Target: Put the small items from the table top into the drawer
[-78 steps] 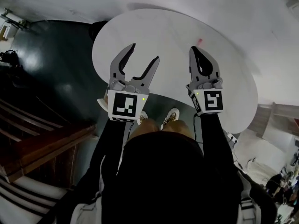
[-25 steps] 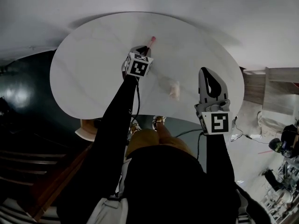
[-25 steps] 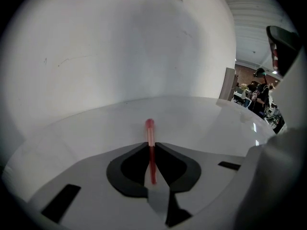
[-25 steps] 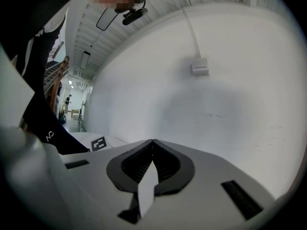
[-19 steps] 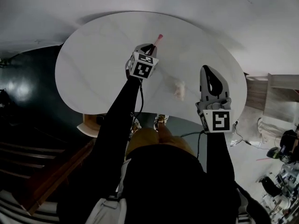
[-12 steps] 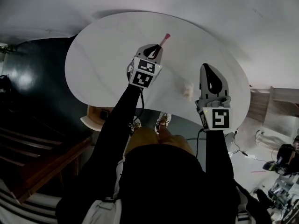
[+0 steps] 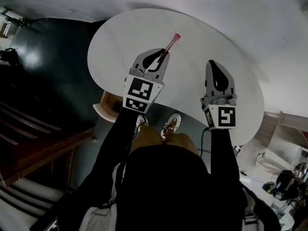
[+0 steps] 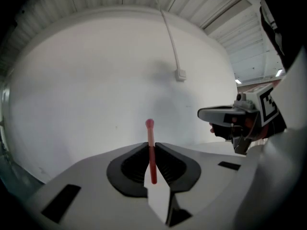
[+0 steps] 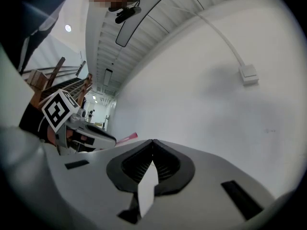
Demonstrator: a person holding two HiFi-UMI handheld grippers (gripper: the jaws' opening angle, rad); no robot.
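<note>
My left claw (image 7: 163,55) is clenched on a pink stick (image 7: 172,40), whose bulbed tip juts past the jaws toward the far side over the white table (image 7: 115,37), and to its right my right claw (image 7: 214,65) is closed, jaws together on nothing, near the table's near edge.

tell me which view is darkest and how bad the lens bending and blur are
Head view: darkest, the dark floor nearly black with one glare spot, the round white table bowed by fisheye. Left gripper view: corners vignetted, the thin pink stick sharp in the left tool. Right gripper view: bright white wall, ribbed ceiling curved, right tool sharp.
</note>
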